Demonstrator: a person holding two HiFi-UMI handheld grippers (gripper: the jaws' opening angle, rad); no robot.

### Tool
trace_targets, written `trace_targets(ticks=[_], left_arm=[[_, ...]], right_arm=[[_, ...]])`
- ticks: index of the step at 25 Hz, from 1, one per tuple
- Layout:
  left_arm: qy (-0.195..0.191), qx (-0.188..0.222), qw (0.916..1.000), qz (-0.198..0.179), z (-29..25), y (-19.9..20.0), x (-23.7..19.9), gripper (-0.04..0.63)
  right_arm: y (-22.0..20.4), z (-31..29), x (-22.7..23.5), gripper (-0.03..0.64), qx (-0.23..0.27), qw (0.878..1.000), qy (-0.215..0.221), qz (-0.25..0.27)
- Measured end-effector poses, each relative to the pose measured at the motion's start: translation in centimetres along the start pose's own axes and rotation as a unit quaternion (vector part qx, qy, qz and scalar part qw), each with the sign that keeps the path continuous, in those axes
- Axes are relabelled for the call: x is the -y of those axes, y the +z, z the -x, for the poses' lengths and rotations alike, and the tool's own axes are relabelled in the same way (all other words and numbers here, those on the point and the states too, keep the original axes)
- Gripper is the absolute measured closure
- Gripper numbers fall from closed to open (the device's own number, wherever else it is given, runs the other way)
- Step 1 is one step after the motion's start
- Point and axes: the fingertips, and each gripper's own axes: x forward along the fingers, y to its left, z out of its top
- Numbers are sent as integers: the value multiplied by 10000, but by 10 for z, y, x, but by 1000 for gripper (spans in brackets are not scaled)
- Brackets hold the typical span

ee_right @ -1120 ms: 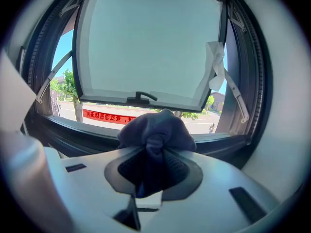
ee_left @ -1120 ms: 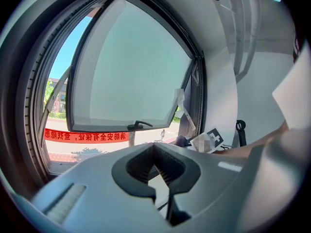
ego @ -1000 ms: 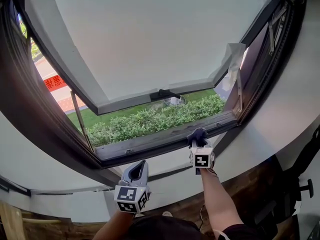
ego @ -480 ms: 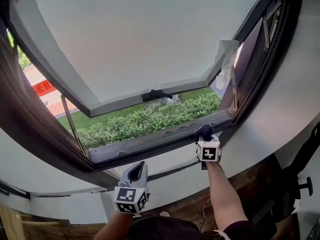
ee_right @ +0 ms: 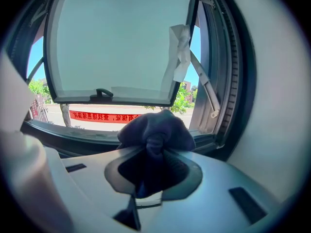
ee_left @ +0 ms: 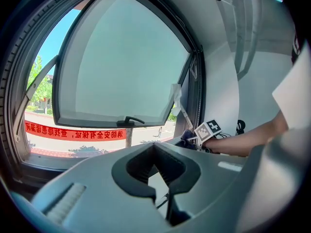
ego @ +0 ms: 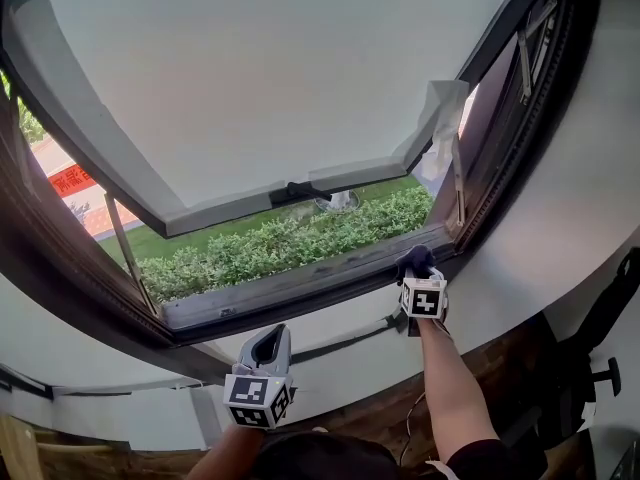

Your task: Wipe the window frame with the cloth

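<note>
A dark blue cloth (ee_right: 156, 132) is bunched in my right gripper (ego: 418, 268), which is shut on it. In the head view the cloth (ego: 415, 260) presses against the lower window frame (ego: 300, 286) near its right corner. The frame is dark brown, and the sash (ego: 250, 88) is swung outward. My left gripper (ego: 268, 350) hangs below the sill at lower centre, apart from the frame, its jaws shut with nothing between them (ee_left: 154, 165).
A metal stay arm (ego: 457, 183) runs up the right side of the opening, with a scrap of white film (ego: 440, 118) hanging by it. The sash handle (ego: 293, 190) sits mid-bottom. Green hedges (ego: 280, 243) lie outside. A white wall (ego: 580, 218) curves to the right.
My right gripper has slid the cloth rightward along the lower frame toward the right corner. The left gripper has stayed about where it was below the sill.
</note>
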Motion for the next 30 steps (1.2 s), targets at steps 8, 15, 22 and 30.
trace_targets(ticks=[8,15,22,30], left_arm=[[-8,9,10000,2,-12,1,5,588],[66,-24,10000,57,-15,-2,-1,588],[141,-163,9997,122,-15,-8,-14,588],[123,-240,9996,26,-1,-7,-14,588]], right_arm=[[2,-11,46,541,-152,9995,-286,-43],[2,-21,84,543,-292,9980,-563,-60],[2,-32,109,545,-514,9957,-767,86],[3,-29,116,545,-440,9953,-821,-275]])
